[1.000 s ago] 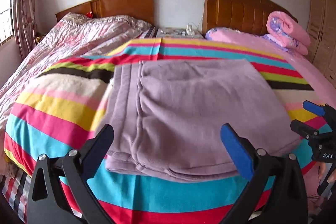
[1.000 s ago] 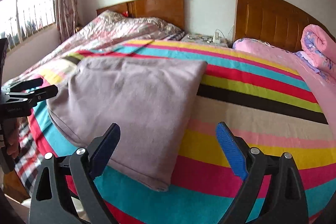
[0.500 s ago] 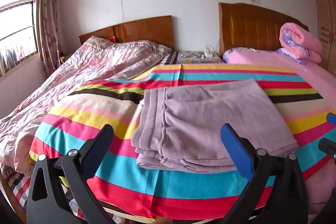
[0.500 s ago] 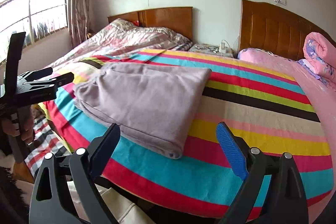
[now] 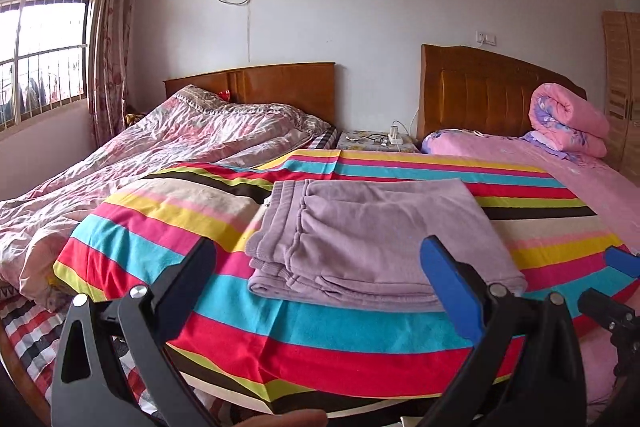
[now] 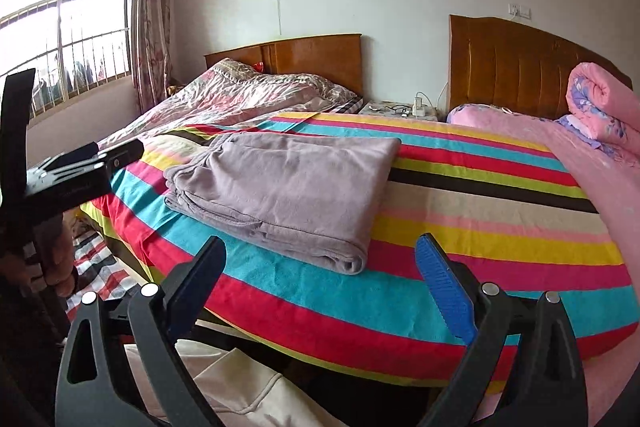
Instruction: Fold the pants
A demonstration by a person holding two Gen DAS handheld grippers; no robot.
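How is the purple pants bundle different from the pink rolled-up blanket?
The purple pants are folded flat; the pink rolled blanket is a fat roll. The pants are plain purple; the blanket has a flower print. The pants lie on the striped cover; the blanket sits by the headboard. Both are soft and tidied.

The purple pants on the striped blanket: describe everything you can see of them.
The pants are mauve, soft and fleecy-looking, folded into a flat, roughly rectangular stack. Layered edges show at their left and near sides, and seam lines run near the left edge. They lie flat on the striped blanket; neither gripper touches them.
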